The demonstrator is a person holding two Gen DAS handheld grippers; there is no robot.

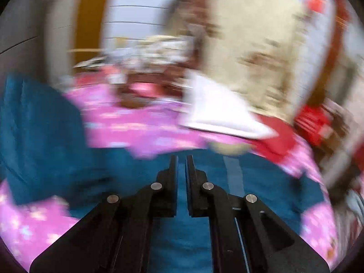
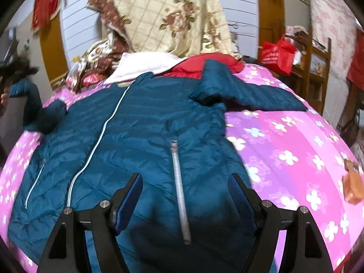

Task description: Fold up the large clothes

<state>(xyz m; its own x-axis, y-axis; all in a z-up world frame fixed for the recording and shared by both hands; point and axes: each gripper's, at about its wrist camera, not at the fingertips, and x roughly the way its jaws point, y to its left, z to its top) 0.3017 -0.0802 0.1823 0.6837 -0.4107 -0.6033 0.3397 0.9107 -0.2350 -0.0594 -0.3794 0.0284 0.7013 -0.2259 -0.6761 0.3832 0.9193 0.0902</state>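
Your blue jacket (image 2: 145, 136) lies spread front-up on the bed, over the pink flowered bedspread (image 2: 295, 150). Its front zipper (image 2: 100, 136) runs from the collar down toward the hem, and a silver pocket zipper (image 2: 178, 188) sits right in front of your right claw (image 2: 185, 195). That claw hangs just above the lower part of the jacket with its fingers wide apart, gripping nothing. One sleeve (image 2: 248, 91) stretches out to the right across the bedspread, its cuff doubled back toward the chest. The other sleeve (image 2: 29, 100) rises off the bed at the far left edge, where part of a hand and a dark tool show.

Your left wrist view is badly blurred. The left claw (image 1: 181, 159) has its fingers drawn nearly together with a thin gap between them; blue cloth fills that gap, but you cannot tell whether it is pinched. Beyond the jacket lie a white garment (image 2: 141, 66), a red garment (image 2: 204, 64) and a cream floral quilt (image 2: 168, 16).
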